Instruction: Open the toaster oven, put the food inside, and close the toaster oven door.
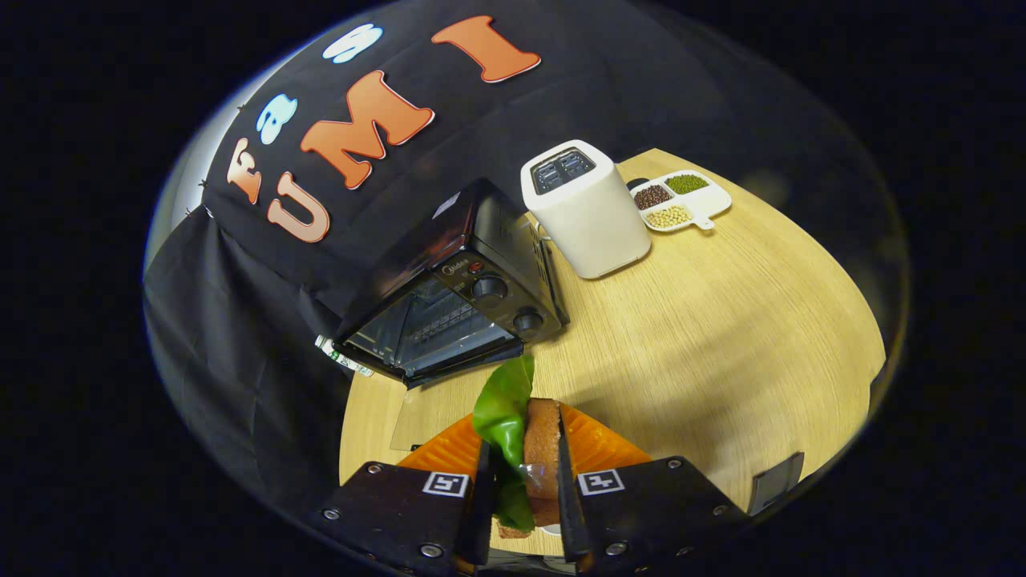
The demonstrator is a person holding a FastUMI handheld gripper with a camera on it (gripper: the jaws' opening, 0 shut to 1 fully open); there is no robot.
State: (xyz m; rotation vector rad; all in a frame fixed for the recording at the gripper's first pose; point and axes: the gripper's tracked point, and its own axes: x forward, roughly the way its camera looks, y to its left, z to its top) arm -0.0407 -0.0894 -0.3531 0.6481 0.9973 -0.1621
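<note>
Black cloth forms the booth wall behind and to the left of the wooden table (721, 336). Farthest left on the table stands the black toaster oven (449, 280), its glass door (429, 328) dropped open toward the gripper, the wire rack visible inside and two knobs on its right panel. A small labelled object pokes out by the oven's lower left corner, too small to identify. Just ahead of the fingers, below the open door, the gripper (521, 481) clamps the food (529, 449): a sandwich of brown bread with a green lettuce leaf folding out on its left side, held upright with both fingers pressing its flanks. An orange plate (601, 445) lies under and behind the sandwich, showing on both sides of the fingers. Right of the oven, touching or just beside it, stands a white pop-up toaster (589, 212). Beyond that, farther right, a white divided dish (681, 200) holds green, dark brown and pale beans in separate compartments.
</note>
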